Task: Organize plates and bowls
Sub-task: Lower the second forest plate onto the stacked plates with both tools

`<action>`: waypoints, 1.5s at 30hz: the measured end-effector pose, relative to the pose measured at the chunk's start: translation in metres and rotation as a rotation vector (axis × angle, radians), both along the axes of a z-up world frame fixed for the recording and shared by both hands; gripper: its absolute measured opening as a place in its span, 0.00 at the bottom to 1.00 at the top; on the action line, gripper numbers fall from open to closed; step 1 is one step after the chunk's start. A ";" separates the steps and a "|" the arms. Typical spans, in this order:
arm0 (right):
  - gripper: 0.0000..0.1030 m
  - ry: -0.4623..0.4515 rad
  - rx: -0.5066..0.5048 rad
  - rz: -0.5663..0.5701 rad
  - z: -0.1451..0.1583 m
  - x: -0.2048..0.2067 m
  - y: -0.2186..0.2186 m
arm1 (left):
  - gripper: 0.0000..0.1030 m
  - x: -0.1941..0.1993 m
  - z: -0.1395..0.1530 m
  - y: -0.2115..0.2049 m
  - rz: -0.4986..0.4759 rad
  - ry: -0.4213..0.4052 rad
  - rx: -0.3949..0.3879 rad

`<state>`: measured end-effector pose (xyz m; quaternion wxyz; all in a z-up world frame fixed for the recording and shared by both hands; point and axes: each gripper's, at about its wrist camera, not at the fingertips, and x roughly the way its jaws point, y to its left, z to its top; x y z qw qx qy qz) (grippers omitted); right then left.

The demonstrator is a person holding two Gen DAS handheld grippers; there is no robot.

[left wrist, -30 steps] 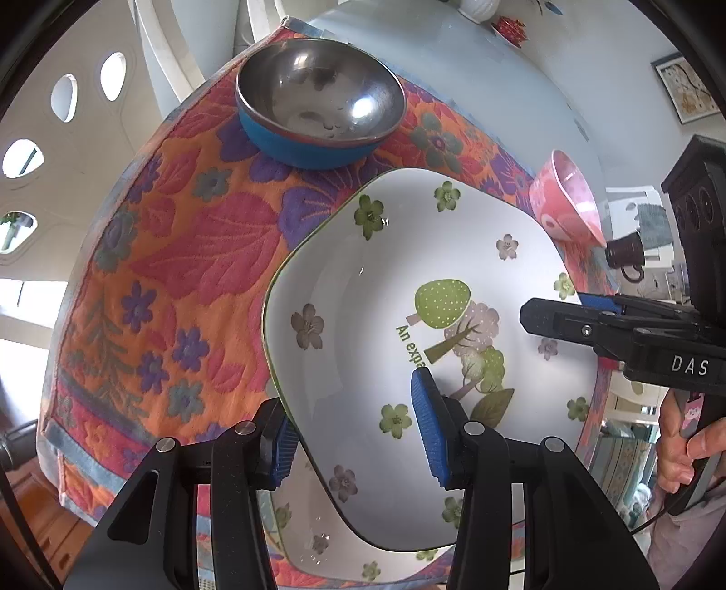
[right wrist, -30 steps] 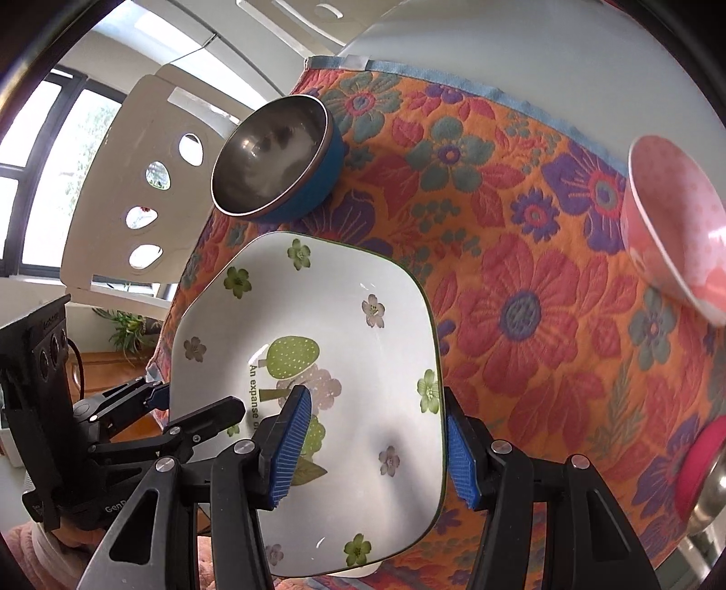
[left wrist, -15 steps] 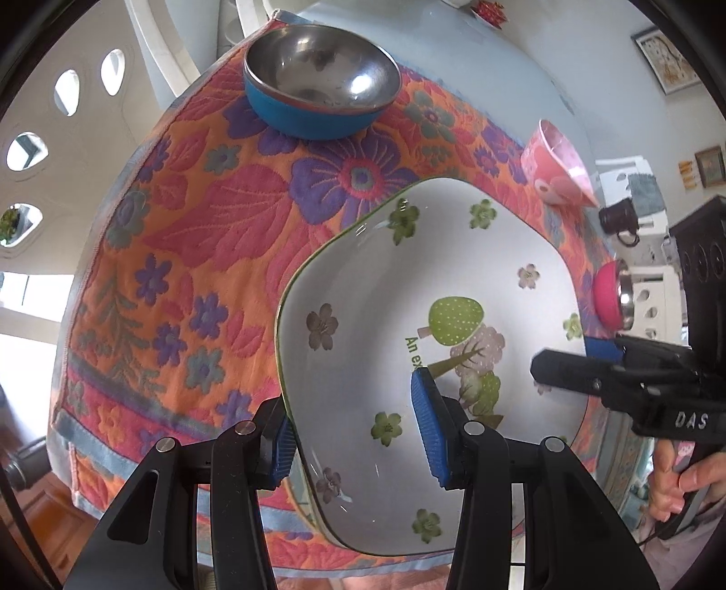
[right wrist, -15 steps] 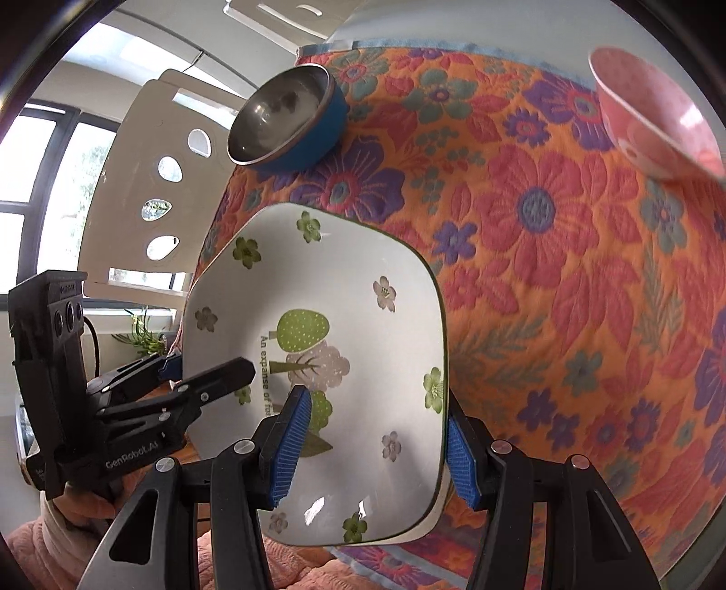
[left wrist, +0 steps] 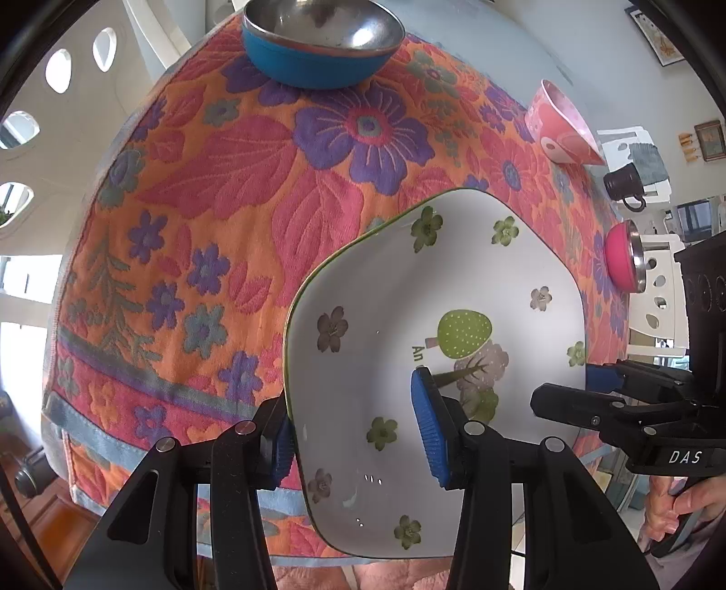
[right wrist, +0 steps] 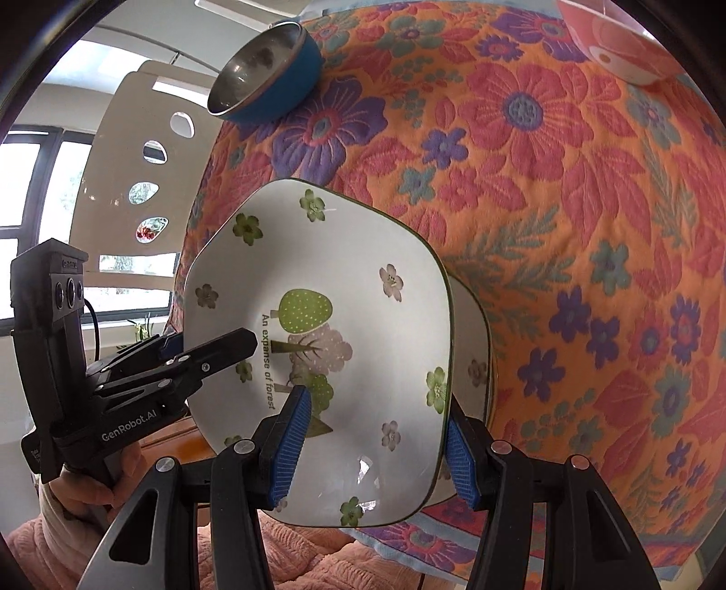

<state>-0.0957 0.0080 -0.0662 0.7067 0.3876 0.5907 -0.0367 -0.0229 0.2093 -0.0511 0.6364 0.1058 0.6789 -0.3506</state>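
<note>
clamping opposite rims, the left gripper (left wrist: 356, 429) and right gripper (right wrist: 374, 442) each pinched the floral plate (left wrist: 435, 326), carried at the lower centre of frame over the flowered cloth (left wrist: 227, 181). likely mid-transfer onto a second plate (right wrist: 474, 345) just beneath; next came level lowering, then release.

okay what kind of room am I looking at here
Most likely a home dining area: a table under a floral tablecloth, bowls such as the blue steel bowl, and a white cut-out chair by a window.

Glossy ceramic plate (left wrist: 385, 281), woven textured tablecloth (left wrist: 218, 190), shiny metal-lined bowl (left wrist: 322, 27)
</note>
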 end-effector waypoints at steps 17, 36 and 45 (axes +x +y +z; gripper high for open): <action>0.53 0.057 0.016 -0.010 -0.023 -0.006 0.013 | 0.41 -0.011 -0.003 -0.012 -0.061 -0.042 0.023; 0.53 0.076 0.032 -0.043 -0.024 -0.016 0.004 | 0.41 -0.025 -0.015 -0.015 -0.055 -0.028 0.069; 0.53 0.061 0.044 -0.068 -0.014 -0.025 -0.006 | 0.41 -0.025 -0.010 -0.015 -0.046 -0.042 0.063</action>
